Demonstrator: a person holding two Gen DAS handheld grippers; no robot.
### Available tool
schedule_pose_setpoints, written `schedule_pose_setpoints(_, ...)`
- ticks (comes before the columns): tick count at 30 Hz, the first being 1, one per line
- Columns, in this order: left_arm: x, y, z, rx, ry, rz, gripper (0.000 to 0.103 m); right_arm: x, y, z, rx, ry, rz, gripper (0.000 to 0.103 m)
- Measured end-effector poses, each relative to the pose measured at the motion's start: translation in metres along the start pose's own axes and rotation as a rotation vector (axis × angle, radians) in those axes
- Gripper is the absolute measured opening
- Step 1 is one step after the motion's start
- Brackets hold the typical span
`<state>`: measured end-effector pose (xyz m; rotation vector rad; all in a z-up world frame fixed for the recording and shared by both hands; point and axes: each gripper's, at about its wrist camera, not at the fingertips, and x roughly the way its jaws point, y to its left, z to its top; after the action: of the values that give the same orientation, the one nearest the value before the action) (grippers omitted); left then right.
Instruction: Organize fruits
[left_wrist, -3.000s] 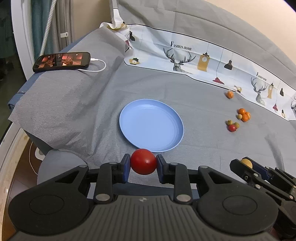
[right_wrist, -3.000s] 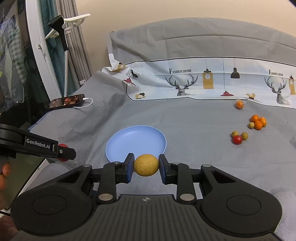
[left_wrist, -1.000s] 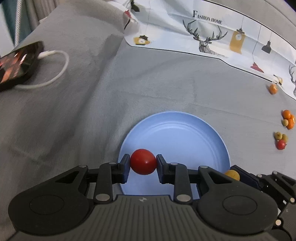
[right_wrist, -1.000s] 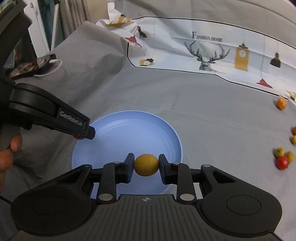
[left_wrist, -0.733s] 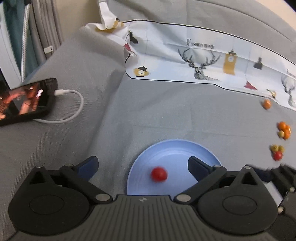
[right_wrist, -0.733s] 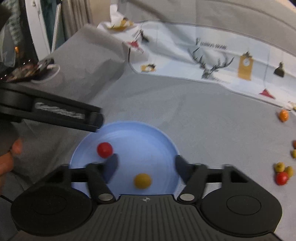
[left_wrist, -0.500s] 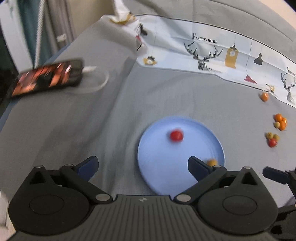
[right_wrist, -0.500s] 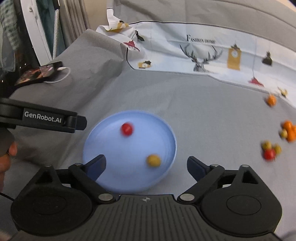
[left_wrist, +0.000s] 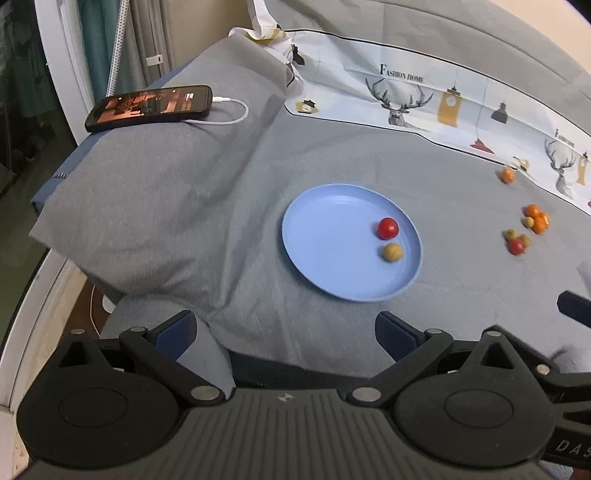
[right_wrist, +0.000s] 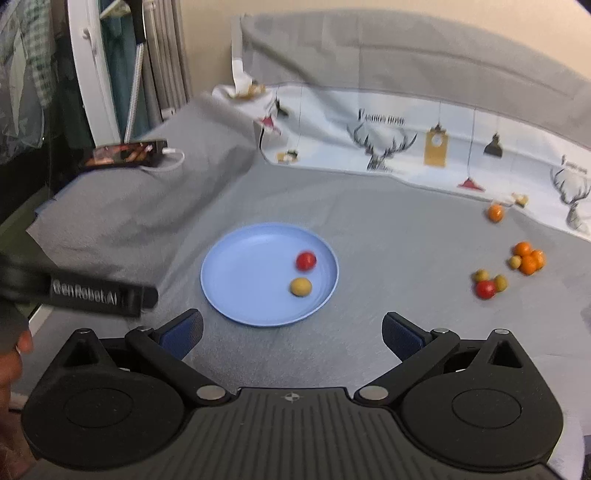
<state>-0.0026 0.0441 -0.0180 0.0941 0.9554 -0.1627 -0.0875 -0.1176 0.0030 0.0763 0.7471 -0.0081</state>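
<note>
A light blue plate (left_wrist: 325, 229) (right_wrist: 243, 273) lies on the grey cloth. In its right half rest a red fruit (left_wrist: 388, 228) (right_wrist: 306, 260) and a yellow-brown fruit (left_wrist: 392, 252) (right_wrist: 300, 286), close together. My left gripper (left_wrist: 284, 328) is open and empty, back from the plate's near rim. My right gripper (right_wrist: 291, 328) also holds nothing; its jaws are opening to full width just short of the plate. More small fruits lie loose to the right: a lone orange one (left_wrist: 507, 175) (right_wrist: 495, 213), an orange cluster (left_wrist: 537, 218) (right_wrist: 528, 260), and a red one with small yellow ones (left_wrist: 516, 242) (right_wrist: 487, 286).
A phone (left_wrist: 151, 107) (right_wrist: 125, 153) on a white cable lies at the far left on the raised cloth. A printed deer cloth (left_wrist: 406, 96) runs along the back. The bed's edge drops off at the left. A person's hand (right_wrist: 11, 354) holds the left gripper's body (right_wrist: 99, 293).
Both grippers opened and let the red and yellow-brown fruits drop into the plate. Both then pulled up and back, and the fruits rolled to the plate's right half.
</note>
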Motion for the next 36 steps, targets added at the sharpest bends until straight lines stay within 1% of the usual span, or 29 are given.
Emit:
schedule_pose_setpoints(6,-0.030,-0.006,-0.010,0.004,-0.054,-0.006,0.103,-0.033,-0.001,-0.009,-0.011,-0.071,-0.004,0.102)
schedule_pose_setpoints(9,-0.041,-0.010,-0.017,0.015,-0.065,-0.009,0.103,-0.047,0.000,-0.012,-0.013,-0.106,-0.005,0.102)
schedule_pose_setpoints(13,-0.049,-0.011,-0.018,0.015,-0.085,-0.007,0.103,-0.059,0.001,-0.016,-0.014,-0.133,-0.004,0.102)
schedule_pose_setpoints(23,-0.054,-0.005,-0.020,0.007,-0.093,-0.012,0.103,-0.066,0.004,-0.017,-0.011,-0.147,-0.005,0.102)
schedule_pose_setpoints(36,-0.046,-0.001,-0.021,0.002,-0.069,-0.017,0.103,-0.058,0.006,-0.017,-0.012,-0.116,0.004,0.102)
